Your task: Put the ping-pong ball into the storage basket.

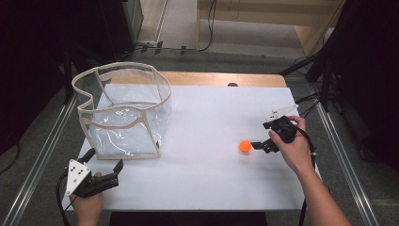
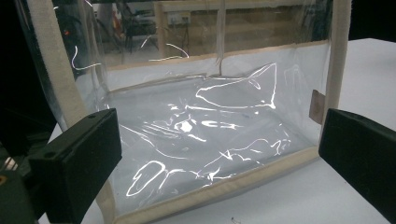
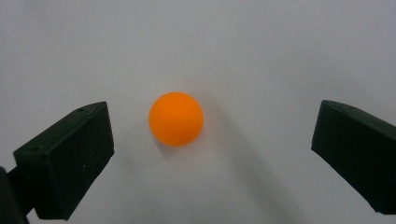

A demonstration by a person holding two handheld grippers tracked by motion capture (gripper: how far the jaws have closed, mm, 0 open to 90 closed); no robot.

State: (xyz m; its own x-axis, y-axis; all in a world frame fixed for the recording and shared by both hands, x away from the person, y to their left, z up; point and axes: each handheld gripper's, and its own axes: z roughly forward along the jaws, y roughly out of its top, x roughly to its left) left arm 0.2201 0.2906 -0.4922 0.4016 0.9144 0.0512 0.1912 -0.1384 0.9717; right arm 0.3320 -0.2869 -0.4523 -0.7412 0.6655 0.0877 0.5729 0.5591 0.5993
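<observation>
Right gripper (image 1: 256,144) jaws wide apart, ball (image 1: 244,146) between them, nearer its 9 o'clock jaw, untouched on table (image 1: 211,188). Risk: off-centre closing nudges ball, rolls away. Left gripper (image 1: 117,168) spread wide, empty, bag (image 1: 123,110) at 12 o'clock.

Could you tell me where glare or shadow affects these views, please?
Left gripper view: bright white glare streaks run across the clear bag. Right gripper view: the orange ball is sharp, with a soft shadow on the white table. High view: table evenly lit, surroundings dark.
</observation>
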